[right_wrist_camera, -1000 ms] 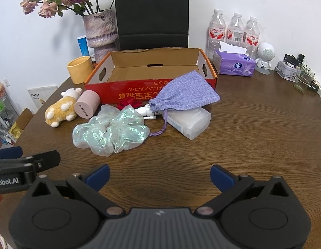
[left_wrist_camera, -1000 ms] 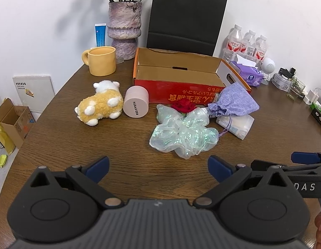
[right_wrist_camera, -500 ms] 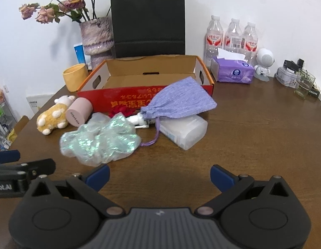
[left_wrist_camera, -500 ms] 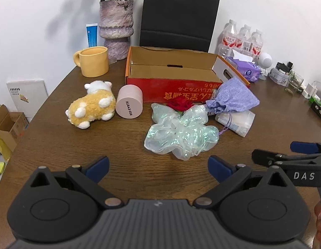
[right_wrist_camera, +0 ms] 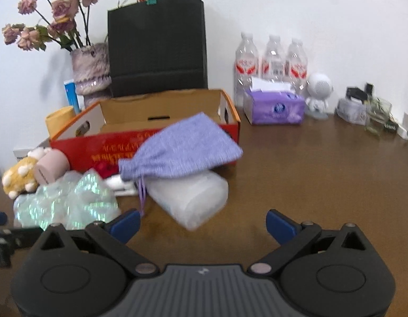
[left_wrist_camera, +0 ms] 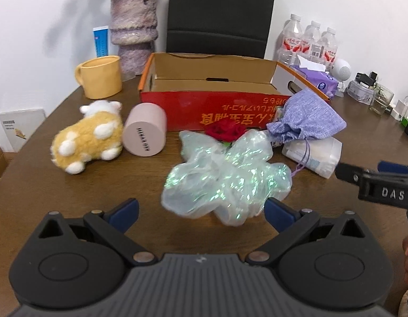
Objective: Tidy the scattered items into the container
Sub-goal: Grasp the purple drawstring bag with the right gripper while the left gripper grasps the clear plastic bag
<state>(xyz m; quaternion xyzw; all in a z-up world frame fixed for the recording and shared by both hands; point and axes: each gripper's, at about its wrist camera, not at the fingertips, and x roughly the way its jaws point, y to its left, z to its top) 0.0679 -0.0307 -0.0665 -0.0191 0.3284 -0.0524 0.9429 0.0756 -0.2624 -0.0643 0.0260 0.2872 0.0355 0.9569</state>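
wood table point(left_wrist_camera: 79, 185), dark brown, round edge, against a white wall. landmark: red cardboard box point(left_wrist_camera: 204, 105), open top, nothing visible inside.

behind the box: black paper bag point(right_wrist_camera: 156, 45) and purple vase point(left_wrist_camera: 134, 26) with dried roses. left of the box: yellow mug point(left_wrist_camera: 101, 79). right of the box: purple tissue pack point(right_wrist_camera: 273, 108), three water bottles point(right_wrist_camera: 272, 60), small white robot figure point(right_wrist_camera: 318, 92), clutter of small items further right.

scattered items all sit on the table in front of the box: plush toy point(left_wrist_camera: 87, 140) front-left, pink cylinder point(left_wrist_camera: 145, 132) on its side just beside the plush, red flower point(left_wrist_camera: 226, 130) against the box front, iridescent wrap point(left_wrist_camera: 225, 179) in front of the flower, purple drawstring pouch point(right_wrist_camera: 180, 150) at the front-right corner, lying on top of a white plastic pack point(right_wrist_camera: 190, 195).

left gripper point(left_wrist_camera: 201, 208): fingers spread wide, empty, near edge of the wrap between them. right gripper point(right_wrist_camera: 202, 222): fingers spread wide, empty, white pack just ahead.

view differences: left wrist shows the floor side, a white panel and a cardboard carton left of the table, plus the right gripper's tip at its right edge. right wrist shows the rose blooms and the bag's handles and clip; left wrist crops them. right wrist is motion-blurred.
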